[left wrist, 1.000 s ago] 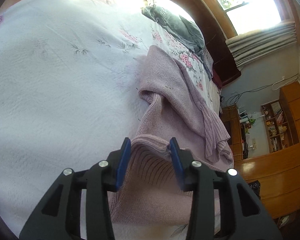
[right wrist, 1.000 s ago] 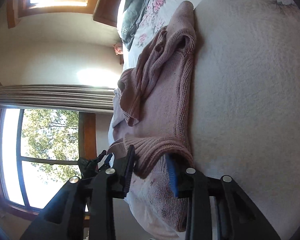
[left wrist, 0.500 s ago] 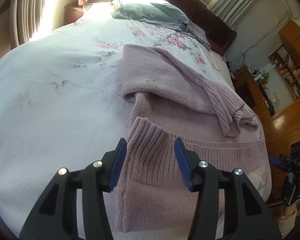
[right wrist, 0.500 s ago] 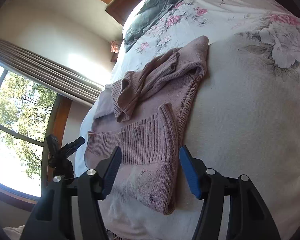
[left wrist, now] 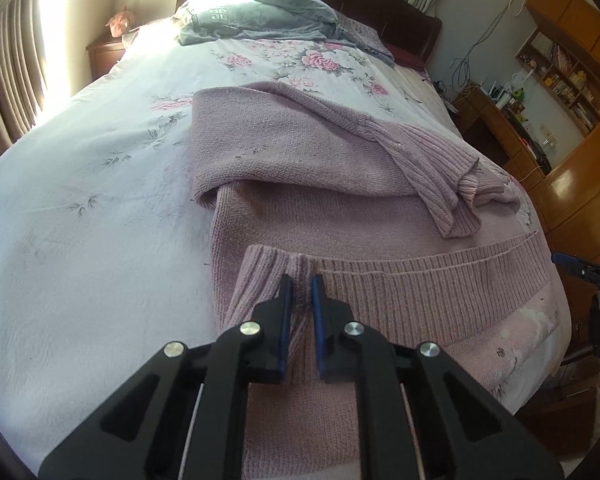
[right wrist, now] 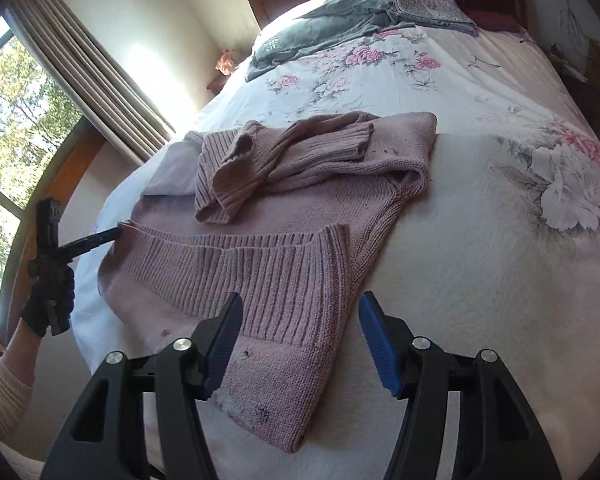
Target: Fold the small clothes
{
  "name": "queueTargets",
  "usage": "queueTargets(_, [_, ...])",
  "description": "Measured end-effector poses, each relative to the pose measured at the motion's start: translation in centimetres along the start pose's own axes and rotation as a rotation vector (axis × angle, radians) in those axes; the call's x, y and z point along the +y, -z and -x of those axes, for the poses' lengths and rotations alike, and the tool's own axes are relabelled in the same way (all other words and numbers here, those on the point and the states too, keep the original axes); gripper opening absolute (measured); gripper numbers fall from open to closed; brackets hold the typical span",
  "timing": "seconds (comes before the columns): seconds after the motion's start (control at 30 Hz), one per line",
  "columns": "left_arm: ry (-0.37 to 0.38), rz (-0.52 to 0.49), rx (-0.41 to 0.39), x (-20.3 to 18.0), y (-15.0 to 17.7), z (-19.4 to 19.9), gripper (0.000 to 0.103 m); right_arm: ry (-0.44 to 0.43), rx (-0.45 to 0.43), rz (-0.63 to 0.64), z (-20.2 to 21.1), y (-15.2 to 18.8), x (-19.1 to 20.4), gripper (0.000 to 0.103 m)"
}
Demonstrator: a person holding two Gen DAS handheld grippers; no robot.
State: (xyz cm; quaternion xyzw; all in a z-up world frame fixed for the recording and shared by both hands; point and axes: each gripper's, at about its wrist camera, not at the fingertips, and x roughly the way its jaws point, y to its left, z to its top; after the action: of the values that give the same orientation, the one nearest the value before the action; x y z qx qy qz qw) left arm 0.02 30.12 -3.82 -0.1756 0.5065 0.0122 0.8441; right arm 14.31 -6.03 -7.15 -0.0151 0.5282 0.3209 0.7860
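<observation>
The left gripper [left wrist: 301, 280], with black arms and blue pads, is seen clamped on the ribbed hem of the mauve knitted sweater [left wrist: 340, 208]. The right gripper [right wrist: 300, 312] is held with its jaws wide apart above the folded-back hem corner, nothing gripped. The sweater is spread at the near edge of the white, pink-flowered bedspread [right wrist: 480, 240]; a grey garment [left wrist: 252, 16] lies by the headboard.
</observation>
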Motion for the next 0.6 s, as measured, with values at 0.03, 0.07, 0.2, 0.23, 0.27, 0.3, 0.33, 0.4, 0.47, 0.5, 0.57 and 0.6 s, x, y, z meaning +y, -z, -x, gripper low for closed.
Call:
queueTargets(0.03, [0.01, -0.01, -0.006, -0.3, 0.1, 0.2, 0.008, 0.009, 0.003, 0.013, -0.4, -0.3, 0.1, 0.061])
queueTargets(0.07, [0.015, -0.014, -0.008, -0.4, 0.1, 0.3, 0.008, 0.011, 0.007, 0.02, -0.9, -0.6, 0.1, 0.061])
queueTargets(0.2, [-0.028, -0.013, 0.0, 0.1, 0.0, -0.4, 0.009, 0.027, 0.026, 0.028, -2.8, -1.9, 0.0, 0.061])
queueTargets(0.23, [-0.025, -0.005, 0.009, 0.3, -0.1, -0.7, 0.011, 0.027, 0.033, 0.031, -3.3, -2.2, -0.1, 0.061])
queueTargets(0.27, [-0.028, 0.005, 0.016, 0.6, -0.2, -1.0, 0.017, 0.026, 0.04, 0.032, -3.9, -2.4, -0.1, 0.06])
queueTargets(0.3, [-0.032, 0.006, 0.021, 0.7, -0.3, -1.3, 0.019, 0.028, 0.049, 0.034, -4.4, -2.6, -0.1, 0.059])
queueTargets(0.33, [-0.041, -0.001, 0.029, 0.7, -0.3, -1.6, 0.023, 0.029, 0.06, 0.043, -4.9, -2.8, 0.0, 0.052])
queueTargets(0.4, [-0.071, -0.019, 0.048, 0.7, -0.5, -2.3, 0.027, 0.027, 0.079, 0.07, -5.7, -2.9, 0.4, 0.041])
queueTargets(0.47, [-0.083, -0.026, 0.056, 0.8, -0.5, -2.9, 0.034, 0.042, 0.099, 0.084, -6.2, -2.8, 0.7, 0.035])
queueTargets(0.5, [-0.092, -0.026, 0.056, 0.8, -0.6, -3.0, 0.035, 0.048, 0.101, 0.092, -6.3, -2.8, 0.8, 0.035])
queueTargets(0.57, [-0.105, -0.018, 0.049, 0.8, -0.6, -2.9, 0.035, 0.05, 0.102, 0.097, -6.2, -2.8, 0.9, 0.036])
queueTargets(0.6, [-0.103, -0.014, 0.04, 0.8, -0.6, -2.6, 0.035, 0.047, 0.103, 0.098, -6.1, -2.8, 0.9, 0.036])
